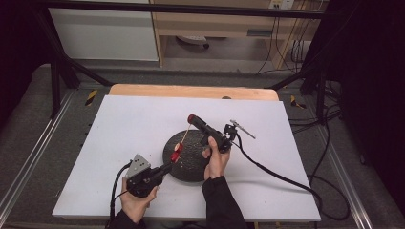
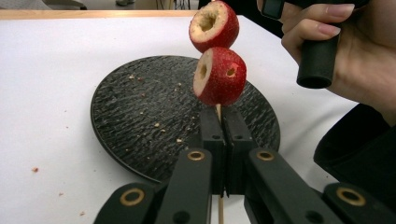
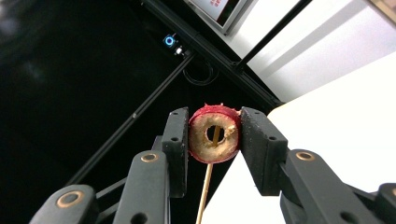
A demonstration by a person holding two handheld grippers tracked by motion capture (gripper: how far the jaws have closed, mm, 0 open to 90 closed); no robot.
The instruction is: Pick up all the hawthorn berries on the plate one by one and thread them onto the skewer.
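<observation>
The wooden skewer [image 2: 218, 112] stands pinched between the pressed-together jaws of the left hand-held gripper [image 2: 219, 140], its thin stick running down between the black jaws and out at the bottom of the left gripper view. Just above those jaws, two cored red fruits sit threaded on the skewer: the lower fruit [image 2: 219, 77] rests close over the jaw tips, and the upper fruit [image 2: 214, 25] sits touching it from above, each with a pale hollow centre. No writing can be read on anything at the worktop.

Behind the fruits lies a round black textured plate [image 2: 140, 121] on the white worktop [image 2: 46, 70]; the plate holds pale crumbs scattered over its surface, and a few more crumbs lie on the worktop beside it.

From the high view, the left hand [image 1: 136, 202] grips its hand-held gripper at the near edge of the plate [image 1: 191, 167], jaws angled up and toward the right. The right hand [image 1: 216, 160] rises over the plate's right side and holds the right hand-held gripper [image 1: 192, 118] tilted up and away from the person.

The right hand-held gripper [image 3: 214, 135] pinches a third cored fruit [image 3: 215, 135] by its red sides, the skewer's [image 3: 205, 186] tip showing through the fruit's central hole. Beyond the worktop stand a dark metal frame [image 1: 191, 8] and a wooden cabinet [image 1: 215, 28].
</observation>
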